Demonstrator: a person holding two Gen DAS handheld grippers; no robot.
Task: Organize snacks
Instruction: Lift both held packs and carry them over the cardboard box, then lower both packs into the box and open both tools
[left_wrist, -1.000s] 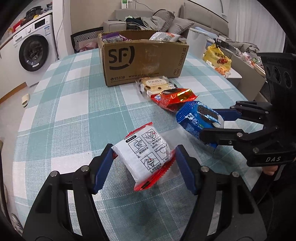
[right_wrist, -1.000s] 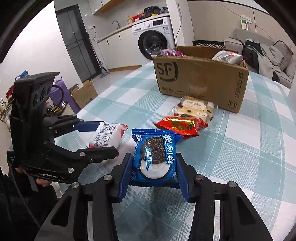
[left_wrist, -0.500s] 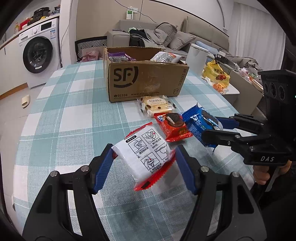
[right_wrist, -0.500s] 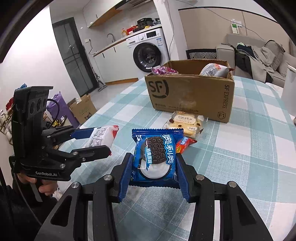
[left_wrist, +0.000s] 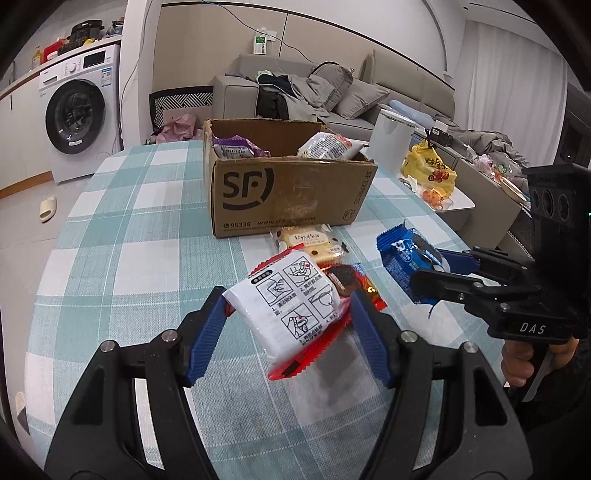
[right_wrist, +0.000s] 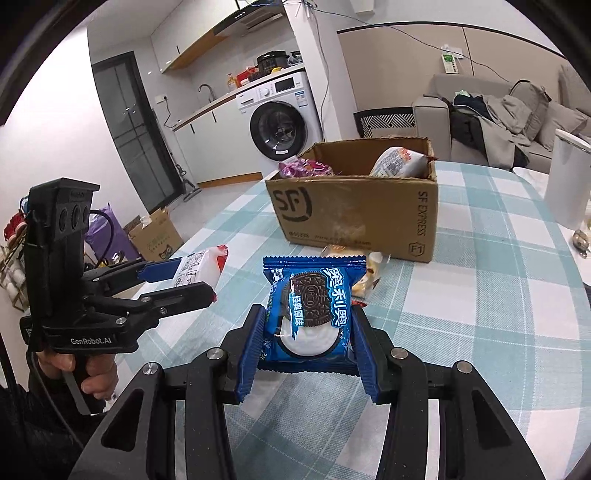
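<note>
Table (left_wrist: 122, 236), teal/white check cloth. Wide bare stretch on the L side in the left wrist view, running to the rounded edge; floor + washing machine (left_wrist: 75, 118) beyond. R edge curves past a white bin (left_wrist: 389, 138) and a yellow bag (left_wrist: 430, 171), which sit off the table.

Cardboard box (left_wrist: 291, 192), SF print, open top, stands mid-table, far side. Purple packet (left_wrist: 232, 147) in its L end, white/orange packet (left_wrist: 328, 146) leaning in its R end. Room left between them inside.

Just in front of box, on cloth: pale biscuit pack (left_wrist: 308, 242) almost touching the box wall; red cookie pack (left_wrist: 351, 282) nearer, partly hidden behind the held item. Cloth btwn grippers and box otherwise open.

Left gripper (left_wrist: 288, 325): jaws clamped on white/red sachet (left_wrist: 295, 306), pads on both sides, sachet tilted, lifted off cloth; shadow under it. Pointing down-fwd toward box.

Right gripper (right_wrist: 308, 332): jaws closed on blue Oreo pack (right_wrist: 312, 314), pack upright, face to the lens, clear of the table. Pads press both side edges.

The 2 grippers side by side, apart, not touching; each shows in the other's view. Left hand (right_wrist: 88, 373) wraps its handle from below, finger on trigger; dark sleeve. Right hand (left_wrist: 532, 363) likewise low on its handle, mostly hidden.

Sofa (left_wrist: 332, 96) w/ clothes heap in backgrd, well off from the table.
</note>
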